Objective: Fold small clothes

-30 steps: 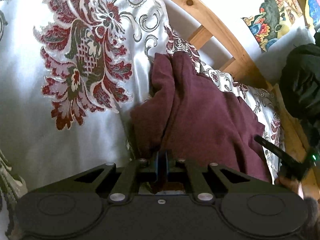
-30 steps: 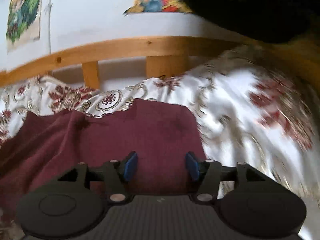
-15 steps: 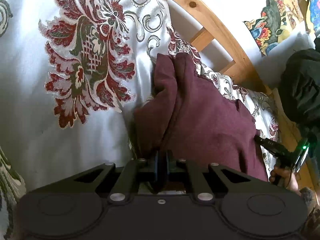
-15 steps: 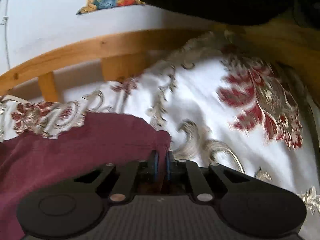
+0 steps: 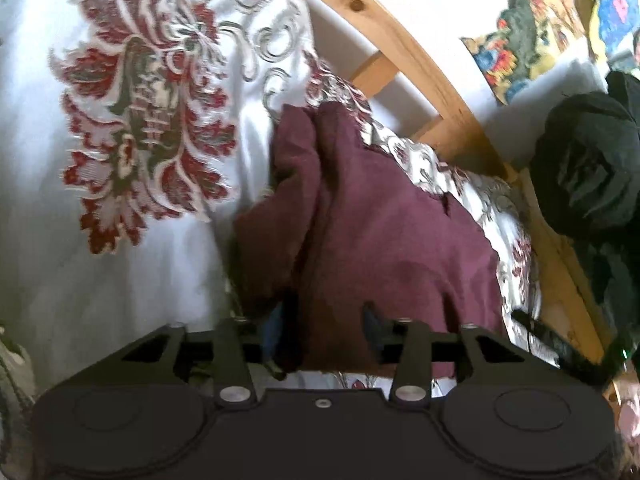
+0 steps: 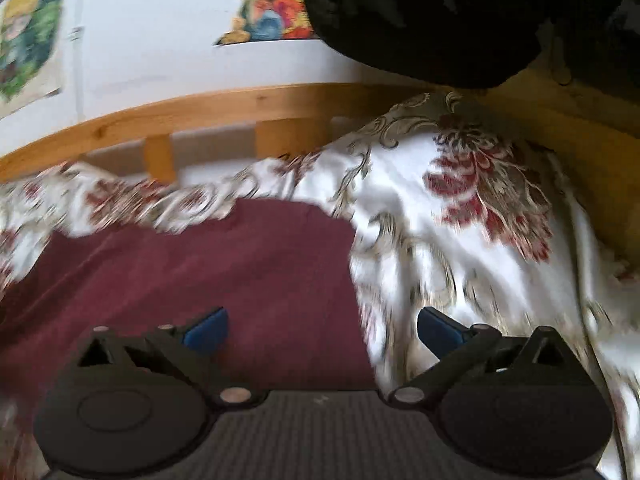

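Note:
A maroon garment point(image 5: 380, 232) lies bunched and partly folded on a white bedspread with red floral patterns point(image 5: 132, 128). My left gripper point(image 5: 326, 332) is open, its blue-padded fingers on either side of the garment's near edge. In the right wrist view the same maroon garment point(image 6: 192, 272) lies flat. My right gripper point(image 6: 322, 330) is open wide over the garment's right edge, holding nothing. The right gripper's tip also shows in the left wrist view point(image 5: 548, 336) at the lower right.
A curved wooden bed rail point(image 5: 408, 52) with slats runs behind the garment, also in the right wrist view point(image 6: 240, 108). A white wall with colourful pictures point(image 5: 532, 28) is behind it. A dark clothed figure point(image 5: 588, 168) stands at the right.
Both grippers were shut on the garment's edge half a second ago and have now opened and let it go. The right gripper has shifted a little along the edge.

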Demonstrator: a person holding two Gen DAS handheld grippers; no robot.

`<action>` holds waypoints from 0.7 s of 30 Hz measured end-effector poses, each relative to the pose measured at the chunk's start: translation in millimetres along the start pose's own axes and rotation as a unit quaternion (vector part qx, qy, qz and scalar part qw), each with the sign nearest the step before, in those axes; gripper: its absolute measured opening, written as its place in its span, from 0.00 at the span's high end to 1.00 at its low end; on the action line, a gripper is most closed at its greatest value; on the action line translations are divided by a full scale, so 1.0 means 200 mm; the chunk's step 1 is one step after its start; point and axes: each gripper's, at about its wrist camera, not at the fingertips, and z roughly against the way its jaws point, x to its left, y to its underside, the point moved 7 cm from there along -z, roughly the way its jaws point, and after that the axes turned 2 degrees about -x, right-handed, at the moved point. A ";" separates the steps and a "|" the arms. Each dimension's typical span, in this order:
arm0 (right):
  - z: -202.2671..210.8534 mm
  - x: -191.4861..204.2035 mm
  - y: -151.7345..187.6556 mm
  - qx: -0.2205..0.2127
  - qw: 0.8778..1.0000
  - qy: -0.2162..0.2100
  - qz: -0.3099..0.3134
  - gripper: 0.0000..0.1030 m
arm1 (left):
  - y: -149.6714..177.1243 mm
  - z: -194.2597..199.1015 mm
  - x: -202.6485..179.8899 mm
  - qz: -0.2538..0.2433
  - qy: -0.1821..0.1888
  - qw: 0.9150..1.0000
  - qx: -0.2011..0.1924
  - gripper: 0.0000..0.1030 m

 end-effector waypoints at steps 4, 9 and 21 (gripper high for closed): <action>0.09 0.09 0.17 0.027 0.999 -0.019 0.013 0.26 | 0.03 -0.03 -0.02 -0.024 -0.023 0.999 0.014 0.64; 0.07 0.14 0.17 0.032 0.999 -0.029 0.019 0.84 | 0.00 -0.02 -0.03 -0.030 -0.046 0.998 -0.002 0.93; 0.10 -0.13 0.21 0.062 0.995 0.035 -0.064 1.00 | 0.01 0.07 0.00 -0.014 -0.062 0.997 -0.034 0.94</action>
